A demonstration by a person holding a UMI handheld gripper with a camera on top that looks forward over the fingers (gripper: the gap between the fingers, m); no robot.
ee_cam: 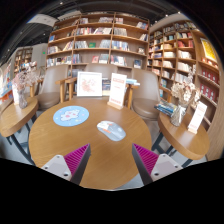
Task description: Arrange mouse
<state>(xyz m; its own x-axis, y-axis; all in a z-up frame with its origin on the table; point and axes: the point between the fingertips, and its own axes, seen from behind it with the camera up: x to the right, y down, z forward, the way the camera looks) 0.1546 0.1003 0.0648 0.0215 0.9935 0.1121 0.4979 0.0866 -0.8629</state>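
A pale blue-white mouse (112,130) lies on the round wooden table (100,160), right of a round blue mouse mat (70,115). My gripper (112,160) hovers above the near part of the table, fingers wide apart with pink pads (74,158) showing, nothing between them. The mouse is just ahead of the fingers, a little beyond their tips.
An upright picture card (89,84) and a white sign stand (118,90) stand at the table's far edge. Side tables with flowers (22,82) on the left and books (190,115) on the right flank it. Bookshelves (100,40) line the back walls.
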